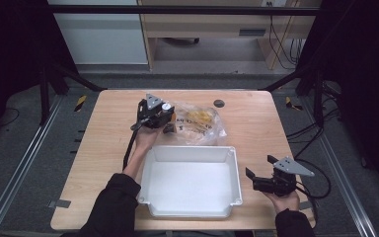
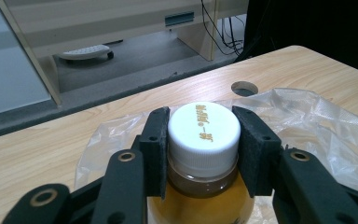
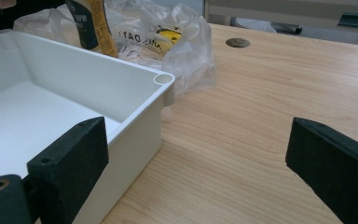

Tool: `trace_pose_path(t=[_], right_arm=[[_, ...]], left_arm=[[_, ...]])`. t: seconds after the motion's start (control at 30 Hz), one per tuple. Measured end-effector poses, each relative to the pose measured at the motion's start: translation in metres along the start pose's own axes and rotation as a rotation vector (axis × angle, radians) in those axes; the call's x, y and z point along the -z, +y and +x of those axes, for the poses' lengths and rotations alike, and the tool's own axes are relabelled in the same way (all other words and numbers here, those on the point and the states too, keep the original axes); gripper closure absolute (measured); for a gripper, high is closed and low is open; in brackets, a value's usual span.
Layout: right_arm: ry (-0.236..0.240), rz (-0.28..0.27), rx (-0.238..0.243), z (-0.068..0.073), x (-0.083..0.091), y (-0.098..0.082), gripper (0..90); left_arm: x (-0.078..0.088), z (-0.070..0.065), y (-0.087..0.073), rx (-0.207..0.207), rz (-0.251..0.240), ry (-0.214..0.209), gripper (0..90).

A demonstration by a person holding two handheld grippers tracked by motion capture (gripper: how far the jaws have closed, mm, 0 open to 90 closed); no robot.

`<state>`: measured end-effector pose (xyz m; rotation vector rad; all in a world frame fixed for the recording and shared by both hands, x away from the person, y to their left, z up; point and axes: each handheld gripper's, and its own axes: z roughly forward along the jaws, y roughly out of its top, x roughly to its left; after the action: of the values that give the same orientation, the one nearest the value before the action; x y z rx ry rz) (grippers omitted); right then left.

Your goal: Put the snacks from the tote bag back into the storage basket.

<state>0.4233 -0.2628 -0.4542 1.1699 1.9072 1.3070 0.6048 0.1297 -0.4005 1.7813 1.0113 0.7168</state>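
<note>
A small bottle (image 2: 204, 135) of amber liquid with a white screw cap stands upright at the edge of a clear plastic bag (image 2: 317, 126). My left gripper (image 2: 204, 149) is shut on the bottle, its pads pressing the cap and neck from both sides. In the high view the bottle (image 1: 166, 106) and the left gripper (image 1: 164, 113) are at the table's far middle, left of the bag (image 1: 200, 124). My right gripper (image 3: 200, 163) is open with nothing between its jaws, just right of the white tray (image 3: 121, 70). From above, the right gripper (image 1: 260, 167) hovers near the front right.
The white tray (image 1: 190, 153) sits in front of the bag, with nothing in it. The bag holds yellow printed packets. A round cable hole (image 1: 219, 103) lies in the wooden tabletop behind the bag. Cables trail from both grippers.
</note>
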Motion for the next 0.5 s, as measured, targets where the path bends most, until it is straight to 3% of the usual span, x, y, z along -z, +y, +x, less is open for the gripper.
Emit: trace_pose_path(t=[0.3,0.5], right_arm=[[-0.001,0.000,0.000,0.000,0.000,0.000,6.0],[-0.001,-0.005,0.001,0.000,0.001,0.000,6.1]], left_arm=[[0.003,-0.006,0.003,-0.009,-0.010,-0.004,58.7],[0.013,-0.008,0.012,-0.014,-0.043,-0.006,58.7]])
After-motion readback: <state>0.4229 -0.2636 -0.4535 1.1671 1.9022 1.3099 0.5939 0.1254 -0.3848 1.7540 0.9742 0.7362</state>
